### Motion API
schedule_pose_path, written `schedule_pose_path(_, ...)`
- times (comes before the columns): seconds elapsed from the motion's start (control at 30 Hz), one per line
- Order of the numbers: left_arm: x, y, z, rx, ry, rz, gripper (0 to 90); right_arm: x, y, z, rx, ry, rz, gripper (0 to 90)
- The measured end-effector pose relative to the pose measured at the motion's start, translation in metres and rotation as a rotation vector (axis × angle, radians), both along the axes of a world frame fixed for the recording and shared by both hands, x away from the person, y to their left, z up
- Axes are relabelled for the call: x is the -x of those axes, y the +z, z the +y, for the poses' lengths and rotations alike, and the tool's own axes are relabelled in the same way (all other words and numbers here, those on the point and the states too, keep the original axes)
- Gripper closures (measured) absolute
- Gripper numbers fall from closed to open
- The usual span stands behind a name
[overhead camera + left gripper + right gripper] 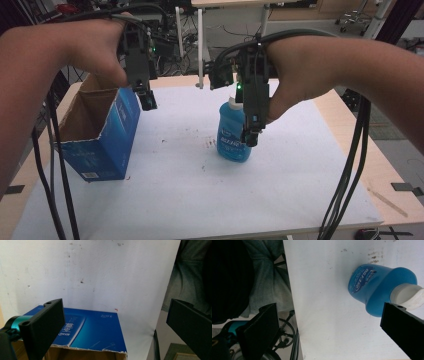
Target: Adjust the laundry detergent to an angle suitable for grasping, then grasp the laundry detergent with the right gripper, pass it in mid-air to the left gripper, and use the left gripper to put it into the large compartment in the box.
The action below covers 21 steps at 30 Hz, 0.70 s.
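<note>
We are holding the left gripper above the right-hand wall of the open blue carton, which is standing at the left of the white board. Its jaws are standing wide apart with nothing between them; in the left gripper view the carton's blue side and torn top edge are lying below them, apart from both jaws.

We are hanging the right gripper just in front of the blue bottle, which is standing upright near the middle of the board, well to the right of the carton. Its jaws are also spread wide and empty. In the right gripper view the bottle with its white cap is sitting close by one jaw, outside the gap; whether that jaw is touching the cap we cannot tell.
</note>
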<state>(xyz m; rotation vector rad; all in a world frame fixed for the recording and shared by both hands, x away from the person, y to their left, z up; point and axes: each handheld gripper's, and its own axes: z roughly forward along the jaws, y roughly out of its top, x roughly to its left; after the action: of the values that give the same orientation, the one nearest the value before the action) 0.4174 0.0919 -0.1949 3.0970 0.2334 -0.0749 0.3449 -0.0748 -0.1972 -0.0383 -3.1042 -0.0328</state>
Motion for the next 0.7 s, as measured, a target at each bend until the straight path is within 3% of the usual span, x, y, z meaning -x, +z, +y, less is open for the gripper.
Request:
schedule_pose_path(0.23, -0.0012, -0.0015, -0.0037, -0.011, -0.023, 0.006, 1.7, -0.0017, -0.0013, 0.0005, -0.001, -0.007, 0.004, 1.2)
schedule_pose_path(0.7, 0.0028, 0.0004, 0.0011, -0.013, -0.010, -0.003, 1.7, 0.0018, -0.0002, -0.0007, 0.000, 0.001, -0.009, 1.2)
